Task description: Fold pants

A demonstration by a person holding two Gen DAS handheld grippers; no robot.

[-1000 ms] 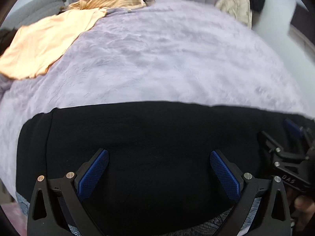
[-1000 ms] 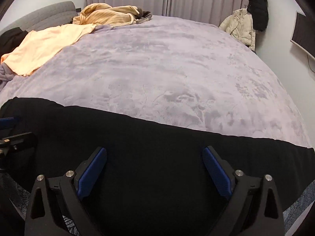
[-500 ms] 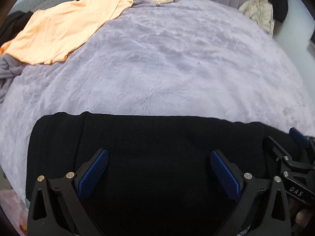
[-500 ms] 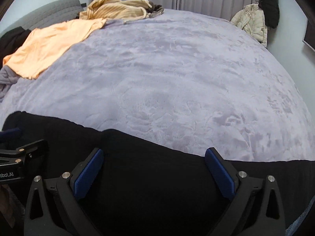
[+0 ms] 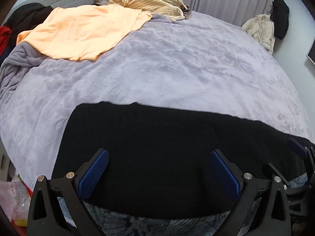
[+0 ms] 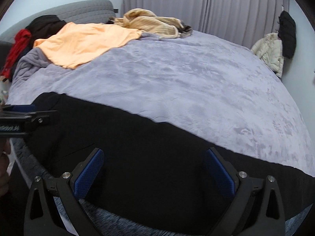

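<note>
**Both grippers spread over pants at near bed edge**

My left gripper (image 5: 159, 174) and right gripper (image 6: 154, 170) both have fingers spread wide, pinching nothing. Black pants (image 5: 167, 137) lie flat right under and ahead of both, stretched sideways along the near edge of the bed. Left end of the pants stops short of the bed's left side. Beyond their far edge, the lavender blanket (image 5: 187, 63) runs bare across the middle. Far left: orange shirt (image 5: 84, 31), tan striped garment (image 5: 149, 2) behind it, then curtains (image 6: 216, 5).
</note>
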